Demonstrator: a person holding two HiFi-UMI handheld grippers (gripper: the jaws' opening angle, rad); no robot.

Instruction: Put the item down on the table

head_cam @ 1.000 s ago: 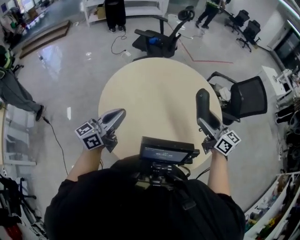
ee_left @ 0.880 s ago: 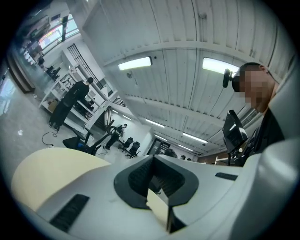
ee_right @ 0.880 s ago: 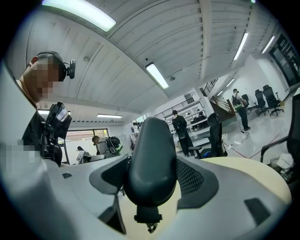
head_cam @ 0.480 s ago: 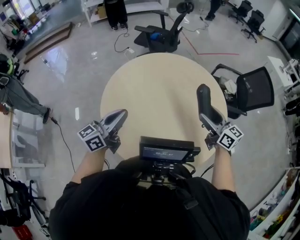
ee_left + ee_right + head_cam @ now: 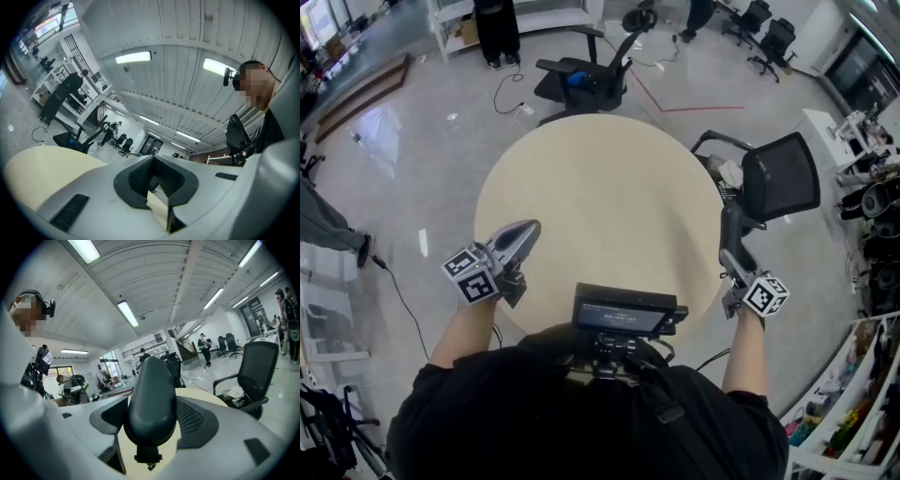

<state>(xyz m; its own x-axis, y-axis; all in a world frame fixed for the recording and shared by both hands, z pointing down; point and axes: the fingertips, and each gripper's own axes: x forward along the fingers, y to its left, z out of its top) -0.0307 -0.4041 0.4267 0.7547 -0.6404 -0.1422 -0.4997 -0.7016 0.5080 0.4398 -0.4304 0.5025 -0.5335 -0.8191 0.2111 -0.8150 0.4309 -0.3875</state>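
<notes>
**Dark item gripped at table's right rim, not yet set down**

Right gripper [image 5: 734, 261] clamps the dark rounded item [image 5: 730, 225] low on its body. The jaws stand wide, pads pressed on either side, and the item projects forward, away from the person. It sits in the air about level with the round table's [image 5: 600, 178] right rim, near a black mesh chair [image 5: 780, 183]. Judged: carried in for placing, needs moving inboard first. Left gripper [image 5: 521, 234] hovers over the near-left rim, jaws together, nothing between them. It looks parked clear of the work.

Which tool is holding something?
The right tool: its jaws clamp a dark grey rounded item. The left tool has its jaws together with nothing in them.
</notes>
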